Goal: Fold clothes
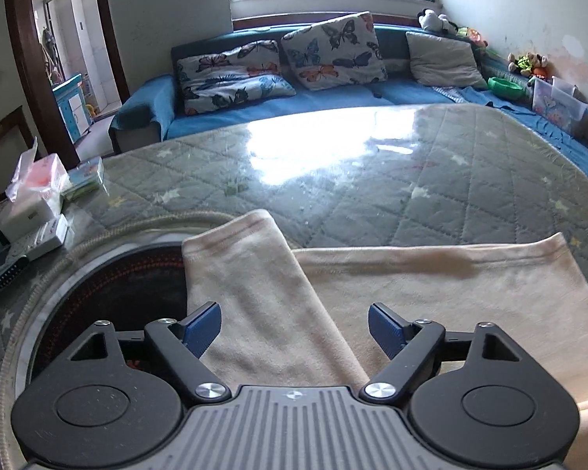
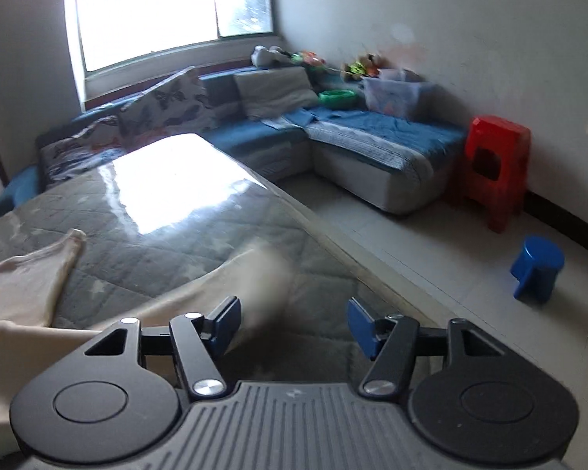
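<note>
Left wrist view: the left gripper (image 1: 294, 327) hangs with fingers spread over a cream fleece garment (image 1: 431, 301) lying on the near part of the grey quilted, glossy worktop (image 1: 333, 180); its folded sleeve (image 1: 251, 297) runs between them, its near end hidden by the gripper body. Print on the white boxes (image 1: 31, 215) at left is unreadable.

Right wrist view: the right gripper (image 2: 294, 327) has fingers spread, pinching nothing; the garment's sleeve end (image 2: 262, 286) is blurred, and glare hides the far worktop.
</note>
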Tool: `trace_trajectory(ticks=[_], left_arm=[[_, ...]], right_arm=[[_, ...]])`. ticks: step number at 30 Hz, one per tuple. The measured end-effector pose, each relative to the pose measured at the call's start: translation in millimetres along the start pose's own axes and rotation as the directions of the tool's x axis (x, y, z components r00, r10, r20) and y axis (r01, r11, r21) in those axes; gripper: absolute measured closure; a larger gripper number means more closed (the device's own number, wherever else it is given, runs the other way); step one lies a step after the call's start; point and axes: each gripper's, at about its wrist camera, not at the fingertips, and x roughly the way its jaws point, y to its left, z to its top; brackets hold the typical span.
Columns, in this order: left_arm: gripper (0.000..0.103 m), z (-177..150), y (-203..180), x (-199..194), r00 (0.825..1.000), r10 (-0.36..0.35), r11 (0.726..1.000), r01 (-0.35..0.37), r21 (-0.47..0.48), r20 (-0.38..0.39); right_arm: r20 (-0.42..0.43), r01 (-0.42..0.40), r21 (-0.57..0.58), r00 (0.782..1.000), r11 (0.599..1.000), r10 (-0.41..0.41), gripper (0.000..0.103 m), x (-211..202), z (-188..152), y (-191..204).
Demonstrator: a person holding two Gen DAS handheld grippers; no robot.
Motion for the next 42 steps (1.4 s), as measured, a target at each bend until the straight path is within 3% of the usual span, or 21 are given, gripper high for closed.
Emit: trace_trajectory(ticks=[3, 12, 19, 23, 29, 31, 34, 42], left_arm=[[0.024, -1.4, 1.4, 0.4, 1.0, -0.007, 1.0, 0.007, -0.006, 0.004], [0.036, 0.7, 12.4, 2.8, 1.0, -0.011, 0.999, 0.012, -0.051, 0.019], [0.035, 12.3, 9.8, -0.5, 0.998, 0.004, 0.998, -0.001, -0.056, 0.055], [0.036, 19.3, 9.4, 11.8, 0.999, 0.028, 0.998, -0.027, -0.054, 0.021], [0.05, 18.3, 15.1, 23.4, 1.0, 0.01, 0.998, -0.009, -0.069, 0.005], [0.071, 18.6, 17.3, 24.1, 1.0, 0.004, 0.998, -0.004, -0.07, 0.005], [0.088, 17.2, 22.3, 19.6, 1.0, 0.005, 0.998, -0.005, -0.07, 0.012], [0.092, 4.5, 59.9, -43.6, 0.993, -0.017, 0.986, 0.037, -0.163, 0.121]], right_arm=[[-0.002, 0.035, -0.014, 0.999, 0.999, -0.035, 0.041, 2.9, -1.2, -4.4], [0.049, -0.034, -0.119, 0.998, 0.992, 0.04, 0.041, -3.4, 3.9, 20.0], [0.043, -0.084, -0.234, 0.994, 0.969, 0.097, 0.041, -0.3, 0.8, 52.5], [0.031, -0.097, -0.251, 0.994, 0.963, 0.108, 0.041, 4.3, -1.7, 60.5], [0.018, -0.104, -0.253, 0.994, 0.962, 0.112, 0.041, 8.3, -5.1, 63.4], [0.015, -0.104, -0.255, 0.994, 0.961, 0.112, 0.041, 9.7, -4.7, 62.5], [0.014, -0.106, -0.254, 0.994, 0.961, 0.113, 0.041, 9.7, -3.6, 61.0], [0.037, -0.145, -0.263, 0.986, 0.954, 0.16, 0.041, -6.6, 4.2, 62.1]])
